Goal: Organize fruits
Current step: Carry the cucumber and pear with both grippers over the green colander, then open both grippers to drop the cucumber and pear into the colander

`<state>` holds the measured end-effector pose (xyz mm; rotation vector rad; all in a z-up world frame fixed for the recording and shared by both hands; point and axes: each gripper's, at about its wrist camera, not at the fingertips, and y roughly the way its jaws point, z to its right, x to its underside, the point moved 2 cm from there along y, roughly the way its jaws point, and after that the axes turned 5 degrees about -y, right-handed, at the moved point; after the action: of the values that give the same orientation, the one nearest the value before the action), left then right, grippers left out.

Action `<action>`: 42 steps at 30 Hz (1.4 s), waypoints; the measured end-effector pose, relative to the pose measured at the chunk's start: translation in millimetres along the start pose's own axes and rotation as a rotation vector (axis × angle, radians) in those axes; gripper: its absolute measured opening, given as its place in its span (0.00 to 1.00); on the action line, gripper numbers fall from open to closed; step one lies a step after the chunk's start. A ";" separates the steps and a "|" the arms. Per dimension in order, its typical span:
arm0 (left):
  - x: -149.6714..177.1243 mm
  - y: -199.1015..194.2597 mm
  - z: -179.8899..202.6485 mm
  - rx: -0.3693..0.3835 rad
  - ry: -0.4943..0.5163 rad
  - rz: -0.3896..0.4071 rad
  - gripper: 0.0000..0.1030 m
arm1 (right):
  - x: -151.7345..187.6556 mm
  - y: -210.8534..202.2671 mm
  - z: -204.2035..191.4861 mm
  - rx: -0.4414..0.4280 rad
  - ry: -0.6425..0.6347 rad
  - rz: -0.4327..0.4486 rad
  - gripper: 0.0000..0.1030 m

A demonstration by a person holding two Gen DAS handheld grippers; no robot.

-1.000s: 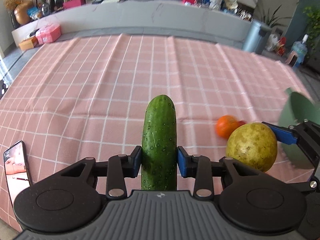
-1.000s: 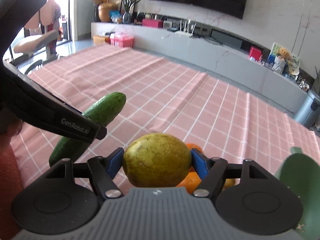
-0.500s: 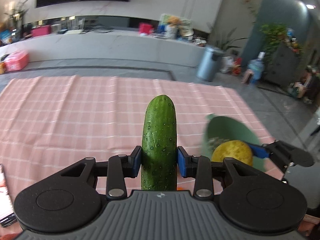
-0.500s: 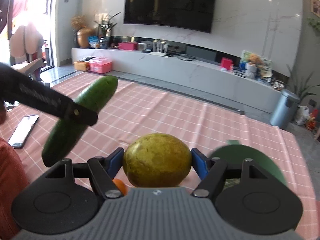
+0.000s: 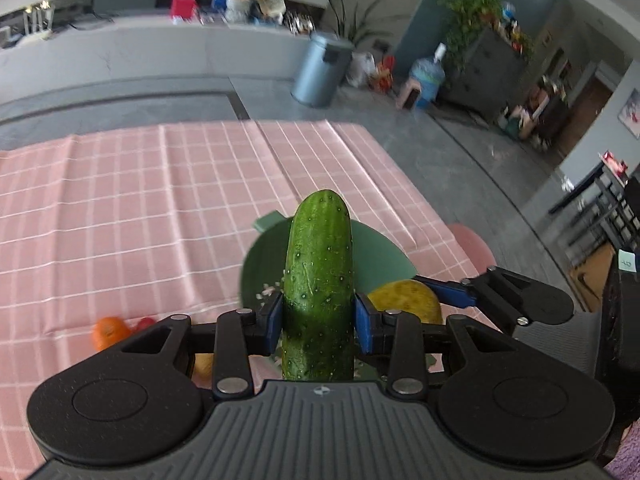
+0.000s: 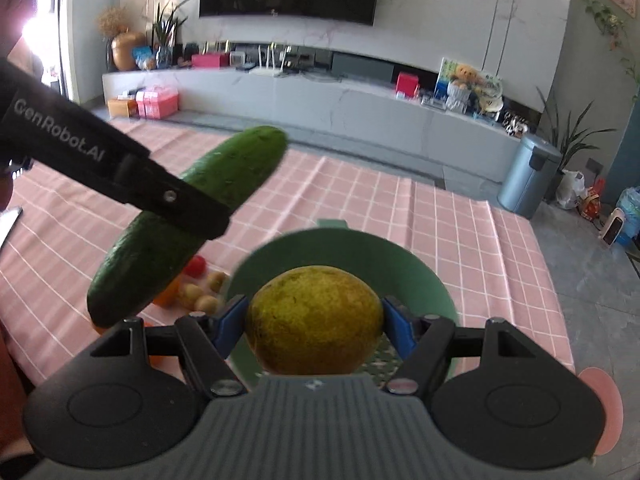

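- Left wrist view: since a second ago the green bowl [image 5: 376,248] has come from the frame's right edge to sit behind the cucumber [image 5: 319,280] — the left gripper [image 5: 319,322] is clamped on its lower half, carrying it tip-forward toward the bowl.
- Right wrist view: the right gripper [image 6: 314,326] squeezes the yellow-green fruit [image 6: 314,318] above the bowl's rim [image 6: 280,246], likely poised to drop it in; small fruits [image 6: 196,292] lie on the cloth left of the bowl.

both held fruits are now carried over the green bowl [image 6: 420,264], which is brought from the right edge of each view to its centre. the cucumber [image 5: 318,280] is seen in front of the bowl's hollow, and the yellow-green fruit [image 6: 314,320] is raised above it. the small fruits [image 6: 200,292] are left behind on the left, on the pink cloth [image 5: 120,208].
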<state>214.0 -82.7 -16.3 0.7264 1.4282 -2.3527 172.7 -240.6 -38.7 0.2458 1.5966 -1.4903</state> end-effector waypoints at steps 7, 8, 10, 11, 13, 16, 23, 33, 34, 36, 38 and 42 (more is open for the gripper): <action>-13.4 51.2 5.4 0.020 0.000 -0.142 0.40 | 1.2 47.5 25.8 -0.040 -0.045 -0.095 0.67; -12.9 57.6 3.8 0.018 -0.003 -0.162 0.40 | 1.8 53.2 28.2 -0.047 -0.051 -0.107 0.67; -12.8 69.8 3.1 0.010 0.005 -0.194 0.40 | 4.0 61.5 30.9 -0.058 -0.072 -0.128 0.67; -12.0 75.5 2.0 -0.001 0.006 -0.213 0.40 | 5.2 65.7 31.8 -0.063 -0.085 -0.138 0.67; -10.4 85.2 -1.2 -0.006 0.000 -0.246 0.40 | 8.3 73.1 32.9 -0.078 -0.103 -0.159 0.67; -11.8 98.0 -2.0 -0.007 -0.010 -0.282 0.40 | 9.8 82.8 32.1 -0.096 -0.141 -0.187 0.67; -9.2 117.2 -5.7 -0.070 -0.005 -0.328 0.40 | 9.5 102.3 28.9 -0.119 -0.204 -0.246 0.67; -7.7 120.6 3.3 -0.100 0.061 -0.324 0.45 | 5.4 111.1 31.1 -0.143 -0.190 -0.290 0.67; -8.8 121.7 4.1 -0.101 0.063 -0.324 0.46 | 4.6 111.1 31.9 -0.141 -0.189 -0.285 0.67; -9.7 120.2 5.0 -0.104 0.071 -0.316 0.52 | 1.6 109.4 32.9 -0.133 -0.202 -0.284 0.68; -10.3 115.2 5.9 -0.098 0.069 -0.301 0.56 | -0.7 107.1 35.0 -0.128 -0.207 -0.285 0.68; -12.9 91.6 9.5 -0.068 0.074 -0.247 0.57 | -9.1 95.5 35.5 -0.105 -0.190 -0.269 0.72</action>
<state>267.2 -133.8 -73.0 0.6578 1.7082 -2.4658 259.2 -243.9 -93.2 -0.1727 1.5928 -1.5726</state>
